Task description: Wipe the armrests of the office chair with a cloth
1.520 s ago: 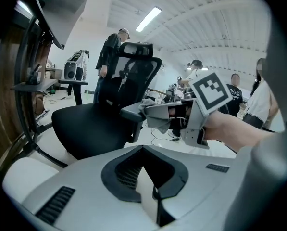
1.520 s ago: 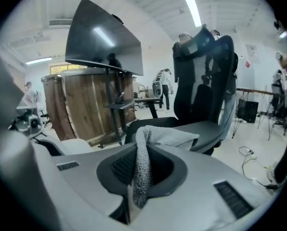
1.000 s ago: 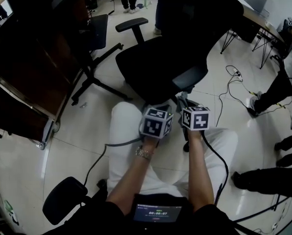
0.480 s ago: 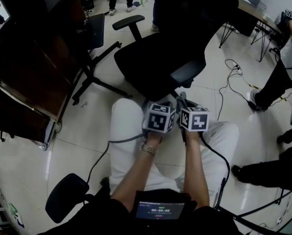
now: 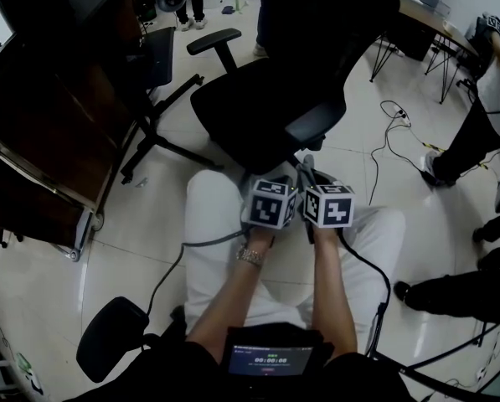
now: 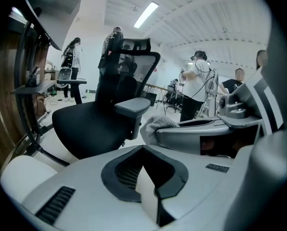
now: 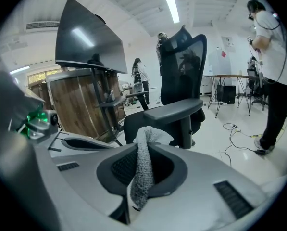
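Glossy pale floor tiles point(image 5: 124, 249), a dark wooden desk point(image 5: 40, 141) left, strip light point(image 7: 172, 6) overhead.

Reads to me as an open office-cum-lab. Pale tiled floor point(image 5: 132, 241), office chair point(image 5: 266, 99), monitor point(image 7: 88, 40) over a wooden table point(image 7: 78, 102). Loose cables point(image 5: 392, 141) trailing, ceiling strip light point(image 7: 171, 6), people point(image 7: 273, 57) standing about.

The head view looks steeply down from above the person's lap point(image 5: 220, 224), the office chair point(image 5: 258, 99) at 12 o'clock; both gripper views ride low, facing it closely. All three share its near armrest point(image 5: 317, 122).
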Action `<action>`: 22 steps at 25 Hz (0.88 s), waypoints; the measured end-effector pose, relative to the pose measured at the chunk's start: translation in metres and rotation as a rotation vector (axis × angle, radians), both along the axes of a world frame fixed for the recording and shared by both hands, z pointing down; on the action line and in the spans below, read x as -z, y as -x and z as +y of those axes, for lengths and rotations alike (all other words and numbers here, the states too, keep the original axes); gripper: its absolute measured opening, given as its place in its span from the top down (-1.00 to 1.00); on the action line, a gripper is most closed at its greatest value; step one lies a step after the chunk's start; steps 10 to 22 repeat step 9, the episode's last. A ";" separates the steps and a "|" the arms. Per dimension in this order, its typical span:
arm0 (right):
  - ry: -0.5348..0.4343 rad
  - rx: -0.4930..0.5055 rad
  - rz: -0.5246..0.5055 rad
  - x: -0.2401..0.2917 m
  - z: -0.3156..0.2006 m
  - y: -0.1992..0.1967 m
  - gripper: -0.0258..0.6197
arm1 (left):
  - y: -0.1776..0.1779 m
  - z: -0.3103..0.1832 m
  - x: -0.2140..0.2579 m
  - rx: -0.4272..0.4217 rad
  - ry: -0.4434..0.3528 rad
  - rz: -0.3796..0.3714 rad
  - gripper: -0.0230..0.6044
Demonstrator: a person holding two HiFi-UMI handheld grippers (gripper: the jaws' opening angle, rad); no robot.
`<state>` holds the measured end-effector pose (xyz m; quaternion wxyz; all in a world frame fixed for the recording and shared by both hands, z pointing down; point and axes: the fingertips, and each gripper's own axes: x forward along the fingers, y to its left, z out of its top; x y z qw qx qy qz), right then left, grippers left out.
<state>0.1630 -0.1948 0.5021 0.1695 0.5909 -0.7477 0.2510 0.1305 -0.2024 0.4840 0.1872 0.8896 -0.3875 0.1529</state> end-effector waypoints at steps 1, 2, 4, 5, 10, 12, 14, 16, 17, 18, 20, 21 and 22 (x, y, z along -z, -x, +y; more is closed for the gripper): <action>-0.002 0.002 0.001 0.001 0.000 0.000 0.82 | 0.000 -0.001 0.000 0.005 -0.001 -0.004 0.92; -0.004 0.003 0.001 0.002 -0.001 0.000 0.82 | 0.000 -0.003 -0.001 0.012 0.002 -0.014 0.93; -0.007 0.000 0.000 0.002 -0.002 0.001 0.82 | 0.003 -0.004 -0.003 0.023 0.012 -0.040 0.92; -0.005 -0.003 -0.002 0.001 0.000 0.002 0.82 | 0.004 -0.002 -0.005 0.025 0.018 -0.048 0.92; -0.005 0.003 -0.005 0.000 0.002 0.003 0.82 | 0.002 -0.002 -0.006 0.028 0.017 -0.038 0.92; -0.005 0.003 -0.005 0.000 0.002 0.003 0.82 | 0.002 -0.002 -0.006 0.028 0.017 -0.038 0.92; -0.005 0.003 -0.005 0.000 0.002 0.003 0.82 | 0.002 -0.002 -0.006 0.028 0.017 -0.038 0.92; -0.005 0.003 -0.005 0.000 0.002 0.003 0.82 | 0.002 -0.002 -0.006 0.028 0.017 -0.038 0.92; -0.005 0.003 -0.005 0.000 0.002 0.003 0.82 | 0.002 -0.002 -0.006 0.028 0.017 -0.038 0.92; -0.005 0.003 -0.005 0.000 0.002 0.003 0.82 | 0.002 -0.002 -0.006 0.028 0.017 -0.038 0.92; -0.005 0.003 -0.005 0.000 0.002 0.003 0.82 | 0.002 -0.002 -0.006 0.028 0.017 -0.038 0.92; -0.005 0.003 -0.005 0.000 0.002 0.003 0.82 | 0.002 -0.002 -0.006 0.028 0.017 -0.038 0.92; -0.005 0.003 -0.005 0.000 0.002 0.003 0.82 | 0.002 -0.002 -0.006 0.028 0.017 -0.038 0.92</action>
